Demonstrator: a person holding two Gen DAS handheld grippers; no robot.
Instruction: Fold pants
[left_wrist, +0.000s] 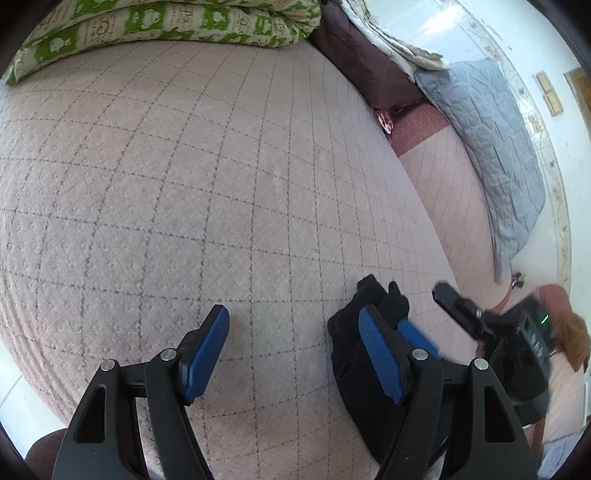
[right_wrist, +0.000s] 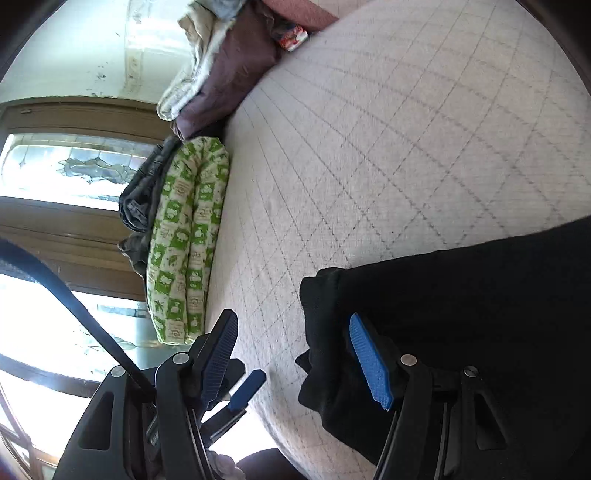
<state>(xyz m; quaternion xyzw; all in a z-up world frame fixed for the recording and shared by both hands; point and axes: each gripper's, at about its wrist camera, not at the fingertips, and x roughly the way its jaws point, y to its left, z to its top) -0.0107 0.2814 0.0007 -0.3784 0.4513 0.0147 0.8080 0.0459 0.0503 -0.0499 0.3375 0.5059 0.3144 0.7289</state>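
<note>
- Left tongs (left_wrist: 293, 350): wide apart, nothing between them, hovering over the bed cover (left_wrist: 184, 184). Its right blue pad sits in front of the dark cloth; can't tell if it touches.
- Right tongs (right_wrist: 295, 358): also spread wide, gripping nothing. One pad overlaps the cloth edge at 4 o'clock, the other hangs past the bed edge.
- Pants (right_wrist: 461, 314): black, bunched on the bed at 4 o'clock in the right wrist view; in the left wrist view only a lump of them at 5 o'clock. No neat fold visible, so I judge the task is early.
- In the left view the other tool appears at 4 o'clock, just beyond the pants, so both tools flank the same end of the garment. My read: I'm lining up to pinch two corners and spread it flat.
- Big bare stretch of bed from 9 to 12 o'clock gives room to lay the pants out.
- Green patterned quilt (left_wrist: 166, 26) at 12 o'clock and grey pillow (left_wrist: 491, 147) at 2 o'clock are well apart from the pants.
- Risk: black on black, edges hard to pick out.
</note>
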